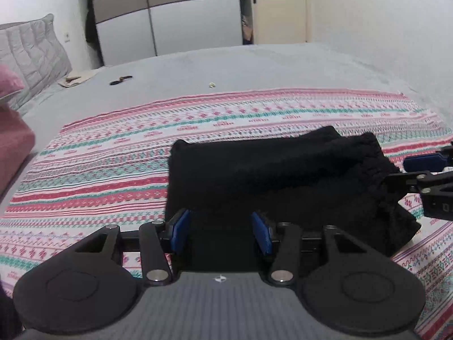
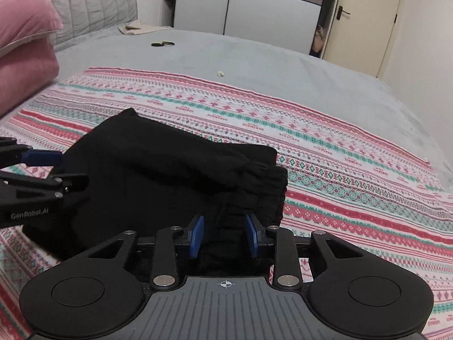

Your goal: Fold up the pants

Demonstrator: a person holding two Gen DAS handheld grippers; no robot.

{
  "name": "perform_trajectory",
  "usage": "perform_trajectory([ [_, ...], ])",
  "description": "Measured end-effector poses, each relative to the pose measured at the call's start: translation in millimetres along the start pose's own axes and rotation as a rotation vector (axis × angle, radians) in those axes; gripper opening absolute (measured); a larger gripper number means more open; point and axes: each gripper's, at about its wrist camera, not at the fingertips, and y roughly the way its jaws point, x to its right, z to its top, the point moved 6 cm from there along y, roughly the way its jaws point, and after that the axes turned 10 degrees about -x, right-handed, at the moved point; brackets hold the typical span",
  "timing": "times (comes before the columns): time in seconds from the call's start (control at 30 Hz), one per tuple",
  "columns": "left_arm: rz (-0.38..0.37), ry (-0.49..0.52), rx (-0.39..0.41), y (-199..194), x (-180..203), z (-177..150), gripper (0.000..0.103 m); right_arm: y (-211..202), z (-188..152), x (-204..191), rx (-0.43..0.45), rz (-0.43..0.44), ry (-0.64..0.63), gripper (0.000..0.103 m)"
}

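pants: black pants (image 1: pixel 269 175), folded into a thick compact bundle, lying on the patterned cloth, near its front half. Elastic gathered waistband (image 2: pixel 266 181) sits on the bundle's right end, top layer rumpled.
cloth: striped pink/teal/white patterned sheet (image 1: pixel 113 147) spread flat over the grey bed (image 1: pixel 254 65); pants sit fully on it.
left gripper: left gripper (image 1: pixel 220 231) hovers just over the near left part of the bundle. Blue pads (image 1: pixel 179 231) stand wide apart; black fabric shows behind the gap, nothing pinched between them. Seen from the right wrist view it comes in from the left edge (image 2: pixel 56 167), fingers above the bundle's left side.
right gripper: right gripper (image 2: pixel 225 233) sits at the near edge of the waistband end. Pads (image 2: pixel 198 233) stand at a narrow gap with dark fabric in view between them; cannot tell if fabric is actually pinched. In the left wrist view it enters from the right edge (image 1: pixel 419 170), beside the waistband end.
spacing: both grippers on the same near side of the bundle, left and right ends, apart from each other.
bed extras: pink pillow (image 2: pixel 25 22) and folded pink blanket (image 2: pixel 22 76) at left; grey quilted headboard (image 2: pixel 93 0); small dark object (image 2: pixel 162 44) and beige cloth (image 2: pixel 136 27) far up the bed; small pale crumb (image 2: pixel 220 73) just beyond the sheet.
room: wardrobe with grey/white sliding doors (image 1: pixel 170 14); cream door (image 2: pixel 365 19) at right.
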Motion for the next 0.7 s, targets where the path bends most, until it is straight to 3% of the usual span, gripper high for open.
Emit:
perform_trajectory([
  [0.17,-0.016,-0.091,-0.008,-27,-5,-13,0.074,-27,-3,-1,0.033,-0.013,0.017,0.032],
  [0.4,-0.046,-0.099,0.023,-77,4,-36,0.075,-64,-25,-18,0.060,-0.010,0.024,0.032],
  [0.53,-0.021,-0.101,0.039,-101,4,-60,0.091,-95,-41,-24,0.113,-0.008,0.066,0.033],
  [0.7,0.008,-0.121,0.041,-127,-3,-100,0.093,-126,-67,-29,0.158,-0.003,0.105,0.036],
])
